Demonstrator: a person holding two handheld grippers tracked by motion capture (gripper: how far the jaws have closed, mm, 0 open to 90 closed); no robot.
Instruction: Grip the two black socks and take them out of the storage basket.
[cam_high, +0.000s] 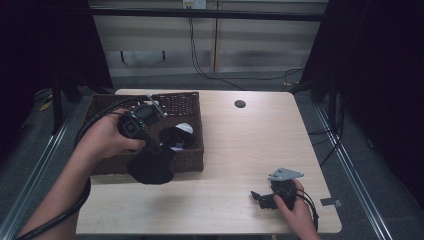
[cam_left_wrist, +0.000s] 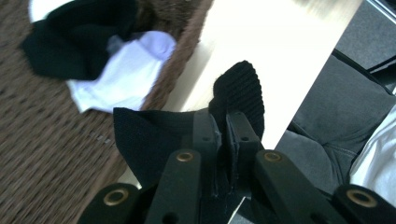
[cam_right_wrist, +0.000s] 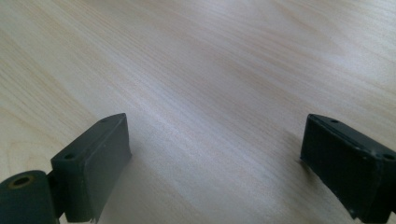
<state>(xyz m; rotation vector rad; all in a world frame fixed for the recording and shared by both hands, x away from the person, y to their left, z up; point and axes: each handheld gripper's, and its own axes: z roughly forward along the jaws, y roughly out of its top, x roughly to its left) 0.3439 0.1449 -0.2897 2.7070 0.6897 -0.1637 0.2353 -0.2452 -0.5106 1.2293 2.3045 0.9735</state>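
Overhead footage is taken first: a dark brown woven wicker basket (cam_high: 190, 155) is seen at the left of the pale wooden table (cam_high: 240, 150), and the left gripper (cam_high: 159, 152) is held over the basket's near wall, clamped on a black knitted sock (cam_high: 150, 169) that hangs across the rim onto the table. More black and white socks (cam_high: 179, 135) are seen lying inside the basket. The right gripper (cam_high: 260, 197) is rested low on the table near its front right edge, well apart from the basket.

Left gripper view next: the two black jaws are seen pressed together on a fold of the black sock (cam_left_wrist: 238, 88), its ribbed cuff standing just beyond them. A white sock (cam_left_wrist: 126, 74) and another dark one (cam_left_wrist: 79, 42) are seen on the basket floor beside the rim (cam_left_wrist: 182, 51).

Right gripper view last: the jaws are spread wide, with nothing between them, over bare wood (cam_right_wrist: 210, 93).

A thin fold is judged to be all that is pinched, so the sock could be lost if it is dragged against the rough wicker; the basket could also be tugged along if the knit is snagged.
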